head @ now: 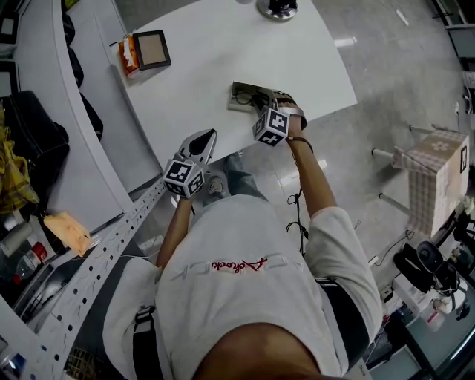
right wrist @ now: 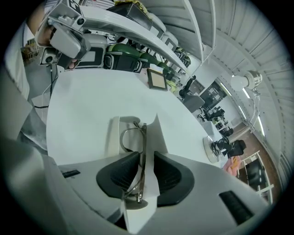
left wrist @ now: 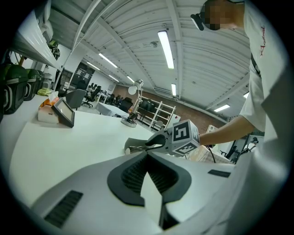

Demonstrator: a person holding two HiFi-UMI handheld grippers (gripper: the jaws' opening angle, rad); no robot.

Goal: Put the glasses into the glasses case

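Note:
The grey glasses case (head: pixel 239 97) lies open near the front edge of the white table (head: pixel 223 44). My right gripper (head: pixel 276 101) hangs over the case's right end, shut on the thin metal-framed glasses (right wrist: pixel 141 151). In the right gripper view the frame stands on edge between the pads, and its lens loop reaches out over the case (right wrist: pixel 114 134). My left gripper (head: pixel 207 136) is held at the table's edge, left of and nearer than the case, shut on nothing. The left gripper view shows its jaws (left wrist: pixel 148 155) meeting, with the case (left wrist: pixel 134 144) and the right gripper (left wrist: pixel 158 141) beyond.
A framed tablet (head: pixel 151 50) and an orange box (head: pixel 128 55) stand at the table's far left, a lamp base (head: pixel 277 8) at the back. A curved shelf with a black bag (head: pixel 33 145) runs along the left. A checked box (head: pixel 438 177) stands on the floor, right.

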